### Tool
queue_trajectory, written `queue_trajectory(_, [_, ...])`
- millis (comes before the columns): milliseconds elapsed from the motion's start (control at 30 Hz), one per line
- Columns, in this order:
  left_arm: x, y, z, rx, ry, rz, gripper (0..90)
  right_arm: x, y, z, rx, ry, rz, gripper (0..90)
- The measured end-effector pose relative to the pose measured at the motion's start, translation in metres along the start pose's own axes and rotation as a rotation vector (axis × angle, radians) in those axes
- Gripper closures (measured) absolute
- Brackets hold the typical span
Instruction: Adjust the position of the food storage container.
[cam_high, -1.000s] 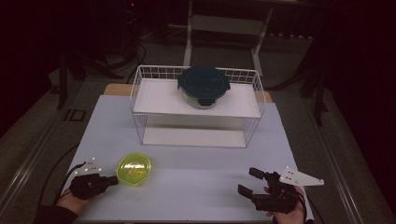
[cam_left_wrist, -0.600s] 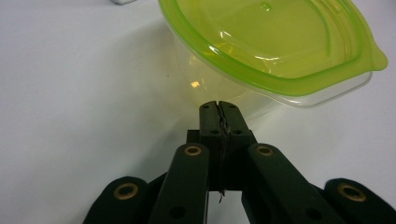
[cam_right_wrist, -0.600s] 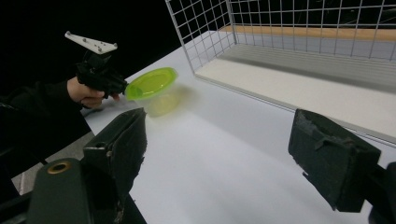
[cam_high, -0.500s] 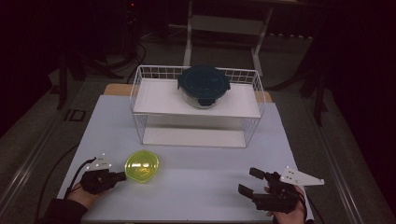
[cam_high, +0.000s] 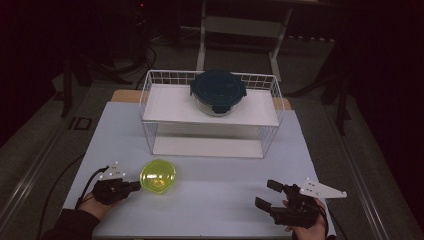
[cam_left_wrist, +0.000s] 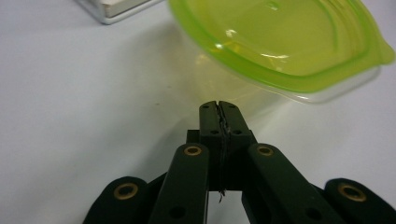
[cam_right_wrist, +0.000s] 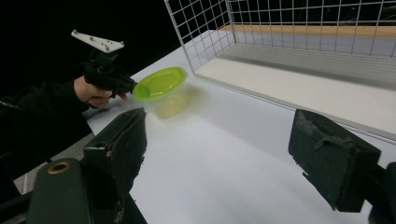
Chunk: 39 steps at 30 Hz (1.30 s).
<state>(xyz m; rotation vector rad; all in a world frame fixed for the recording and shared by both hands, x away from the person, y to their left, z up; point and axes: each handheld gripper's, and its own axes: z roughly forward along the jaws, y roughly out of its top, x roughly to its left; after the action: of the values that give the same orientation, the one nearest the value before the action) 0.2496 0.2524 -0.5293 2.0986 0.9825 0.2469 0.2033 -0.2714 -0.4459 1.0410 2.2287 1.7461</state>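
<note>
A small clear container with a lime-green lid (cam_high: 158, 176) stands on the white table near the front left. My left gripper (cam_high: 136, 186) is shut, with nothing between its jaws. Its tip (cam_left_wrist: 218, 106) sits right at the container's wall, under the overhanging green lid (cam_left_wrist: 280, 42). Whether they touch I cannot tell. My right gripper (cam_high: 268, 194) rests open at the front right with nothing between its jaws (cam_right_wrist: 224, 154). From there I see the left gripper (cam_right_wrist: 130, 86) beside the green lid (cam_right_wrist: 161, 84).
A white wire rack (cam_high: 170, 105) stands at the back middle of the table. A dark teal lidded bowl (cam_high: 218, 90) sits on its upper shelf. The lower shelf (cam_right_wrist: 299, 84) is bare. Dark floor and stand legs lie beyond the table.
My left gripper has moved to the right, and the green-lidded container has slid right ahead of it. The right gripper has kept still.
</note>
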Motion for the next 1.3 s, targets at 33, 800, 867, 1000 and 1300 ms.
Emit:
queue_trajectory(33, [0.001, 0.000, 0.000, -0.006, -0.008, -0.012, 88.7, 0.000, 0.000, 0.000, 0.000, 0.001, 0.001, 19.0])
queue_trajectory(800, [-0.035, 0.021, 0.031, 0.020, -0.122, 0.065, 88.7, 0.001, 0.001, -0.001, 0.005, -0.009, -0.012, 19.0])
queue_trajectory(867, [-0.038, 0.023, 0.034, 0.030, -0.125, 0.077, 88.7, 0.001, 0.001, -0.001, 0.005, -0.009, -0.012, 19.0])
queue_trajectory(1000, [-0.033, 0.026, 0.039, 0.054, -0.098, 0.082, 88.7, 0.001, 0.001, -0.001, 0.005, -0.009, -0.013, 19.0])
queue_trajectory(1300, [-0.007, 0.041, 0.045, 0.046, -0.042, 0.039, 88.7, 0.000, 0.000, 0.000, 0.005, -0.007, -0.006, 19.0])
